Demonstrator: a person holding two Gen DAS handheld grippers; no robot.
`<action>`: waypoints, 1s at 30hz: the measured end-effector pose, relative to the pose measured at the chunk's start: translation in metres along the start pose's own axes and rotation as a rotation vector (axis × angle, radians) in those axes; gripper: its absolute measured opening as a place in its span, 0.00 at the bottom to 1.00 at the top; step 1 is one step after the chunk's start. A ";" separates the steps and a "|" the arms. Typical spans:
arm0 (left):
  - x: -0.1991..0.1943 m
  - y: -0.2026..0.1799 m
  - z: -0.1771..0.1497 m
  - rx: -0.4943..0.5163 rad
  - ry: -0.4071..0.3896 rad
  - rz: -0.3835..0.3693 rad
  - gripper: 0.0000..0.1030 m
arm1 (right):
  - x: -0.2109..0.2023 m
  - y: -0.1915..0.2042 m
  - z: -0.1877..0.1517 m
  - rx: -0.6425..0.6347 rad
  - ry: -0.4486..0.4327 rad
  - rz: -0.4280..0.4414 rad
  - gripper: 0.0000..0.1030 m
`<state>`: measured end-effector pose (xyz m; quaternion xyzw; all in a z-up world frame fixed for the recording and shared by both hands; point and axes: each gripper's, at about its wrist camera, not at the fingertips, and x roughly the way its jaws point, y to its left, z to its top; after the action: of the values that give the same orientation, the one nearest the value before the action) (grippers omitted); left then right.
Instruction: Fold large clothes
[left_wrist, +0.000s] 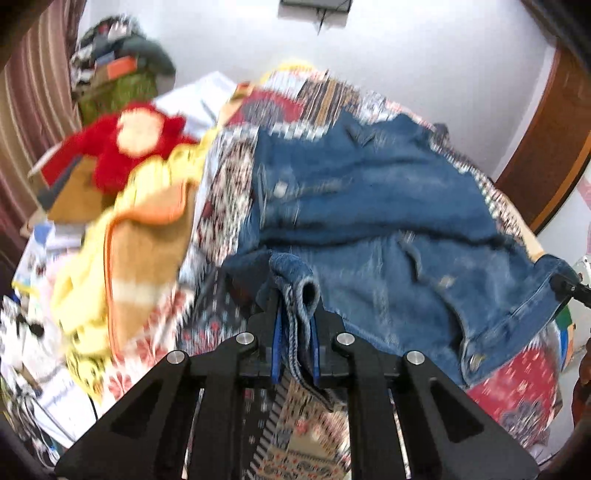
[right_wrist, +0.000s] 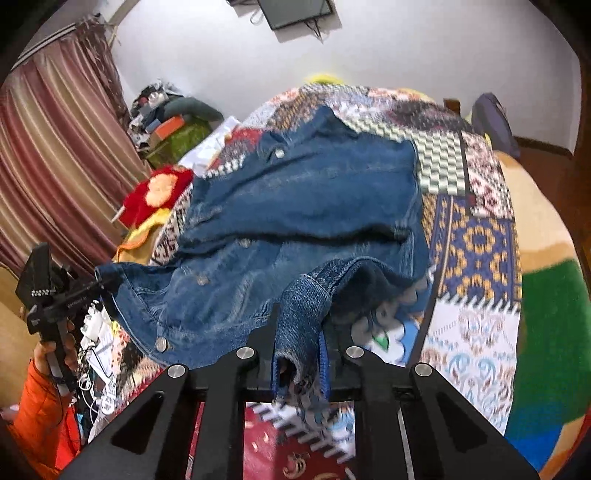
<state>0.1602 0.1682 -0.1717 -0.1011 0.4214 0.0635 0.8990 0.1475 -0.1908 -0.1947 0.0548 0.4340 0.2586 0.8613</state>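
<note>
Nearest the left wrist camera, the left gripper (left_wrist: 295, 314) is clamped on a bunched fold of the denim jacket (left_wrist: 369, 206); the blue pads (left_wrist: 275, 347) press the cloth from both sides, and a frayed hem strip hangs below the jaws. The right gripper (right_wrist: 301, 332) is likewise closed tight on a rolled denim edge with loose threads trailing under it. In the right wrist view the left gripper (right_wrist: 99, 284) also appears at the jacket's left corner, carried by a hand (right_wrist: 55, 354) with an orange sleeve (right_wrist: 40, 417).

The denim jacket (right_wrist: 295, 206) is heavy, faded blue twill with metal snap buttons and stitched seams. Its near edge is raised at both gripped corners; the rest lies spread and creased on the patchwork bedspread (right_wrist: 476, 240), a flat woven cover of mixed geometric panels.

Left of the jacket lie a yellow and tan blanket (left_wrist: 147, 240) with orange trim and a fuzzy red plush toy (left_wrist: 129, 144). Farther back, a green container (right_wrist: 181, 142) stands by the white wall, heaped with mixed items too blurred to identify. Striped curtains (right_wrist: 55, 166) hang at far left.
</note>
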 end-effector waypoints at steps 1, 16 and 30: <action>-0.004 -0.003 0.008 0.014 -0.021 0.001 0.11 | 0.000 0.001 0.005 -0.006 -0.010 0.001 0.12; 0.020 -0.014 0.133 0.045 -0.200 0.032 0.11 | 0.026 -0.033 0.128 0.042 -0.145 -0.082 0.11; 0.137 0.003 0.209 0.008 -0.155 0.064 0.09 | 0.149 -0.077 0.228 0.076 -0.096 -0.172 0.11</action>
<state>0.4028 0.2242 -0.1474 -0.0789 0.3540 0.0982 0.9267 0.4285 -0.1536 -0.1855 0.0623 0.4048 0.1639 0.8974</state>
